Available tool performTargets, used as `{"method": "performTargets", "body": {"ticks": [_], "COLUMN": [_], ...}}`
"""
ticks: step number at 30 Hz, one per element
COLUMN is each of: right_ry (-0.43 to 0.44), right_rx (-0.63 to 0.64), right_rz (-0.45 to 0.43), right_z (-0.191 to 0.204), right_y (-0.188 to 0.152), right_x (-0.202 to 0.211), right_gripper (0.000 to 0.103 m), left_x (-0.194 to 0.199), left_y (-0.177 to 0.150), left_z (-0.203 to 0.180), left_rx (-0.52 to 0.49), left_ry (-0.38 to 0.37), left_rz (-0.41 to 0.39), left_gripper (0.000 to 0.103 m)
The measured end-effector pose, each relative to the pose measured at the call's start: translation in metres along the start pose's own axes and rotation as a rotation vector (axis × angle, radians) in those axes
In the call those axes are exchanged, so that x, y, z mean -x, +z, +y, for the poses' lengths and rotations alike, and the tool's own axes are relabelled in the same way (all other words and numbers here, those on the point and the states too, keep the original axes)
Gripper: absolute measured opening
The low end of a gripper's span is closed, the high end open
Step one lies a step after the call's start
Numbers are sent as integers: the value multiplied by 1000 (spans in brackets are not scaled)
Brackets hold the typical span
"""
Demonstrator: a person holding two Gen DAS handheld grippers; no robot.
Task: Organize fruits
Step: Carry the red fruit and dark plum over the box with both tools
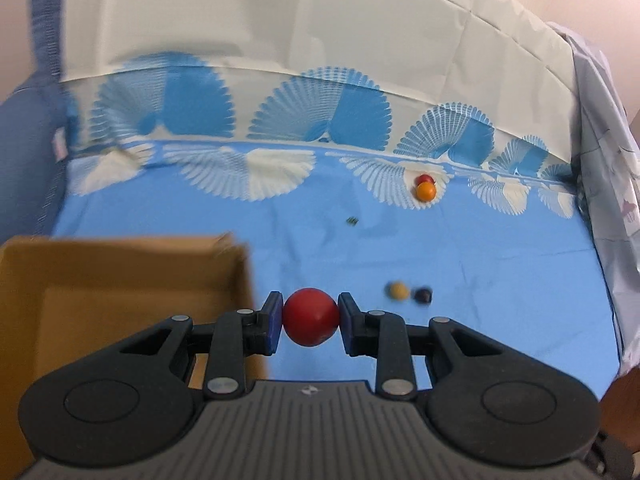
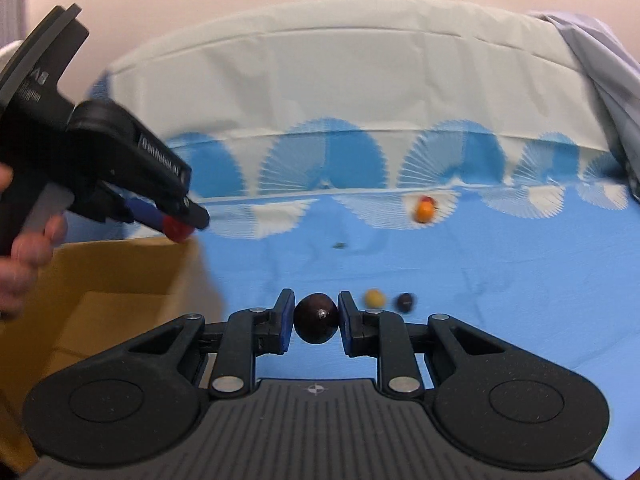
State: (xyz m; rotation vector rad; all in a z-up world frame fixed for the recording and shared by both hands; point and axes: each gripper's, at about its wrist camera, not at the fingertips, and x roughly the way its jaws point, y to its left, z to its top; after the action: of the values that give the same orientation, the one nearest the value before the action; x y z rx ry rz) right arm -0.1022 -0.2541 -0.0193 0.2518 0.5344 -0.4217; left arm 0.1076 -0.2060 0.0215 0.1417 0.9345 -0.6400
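A blue cloth (image 1: 460, 248) with white fan prints covers the surface. The left tool (image 1: 311, 317) grips a red fruit (image 1: 311, 317) just right of the cardboard box (image 1: 120, 280); the right tool (image 2: 316, 319) grips a dark fruit (image 2: 316, 319). Both look mid-carry. Next, each must travel left over the box and let go. Four fruits are left on the cloth, farther right.

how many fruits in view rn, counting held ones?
6. Red fruit in the left gripper; dark fruit in the right gripper; yellow fruit beside dark-purple fruit on the blue cloth; orange fruit touching small red fruit farther back. Cardboard box interior partly hidden.
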Motion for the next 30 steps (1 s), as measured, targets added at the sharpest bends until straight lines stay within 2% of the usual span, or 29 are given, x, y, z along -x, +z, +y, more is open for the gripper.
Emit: {"method": "performTargets", "body": {"ticks": [5,12,21,30], "right_ry": [61,133,187,194], "right_rx": [48,100,177,211], "right_rz": [14,65,137,211], "right_z": [49,109,168,189], "right_y": [-7,-21,-37,-50], "right_x": [25,37,23,-4], "right_gripper": [25,25,25,25], "left_x": [54,97,96,74], "left_y": [-47,-103,-146,-159], "left_z": [43,101,157,180], "left_rx": [5,22,86,105], "left_ry": [58,136,189,203], "left_rz": [2,13,75,118], "left_gripper": [33,33,33,33]}}
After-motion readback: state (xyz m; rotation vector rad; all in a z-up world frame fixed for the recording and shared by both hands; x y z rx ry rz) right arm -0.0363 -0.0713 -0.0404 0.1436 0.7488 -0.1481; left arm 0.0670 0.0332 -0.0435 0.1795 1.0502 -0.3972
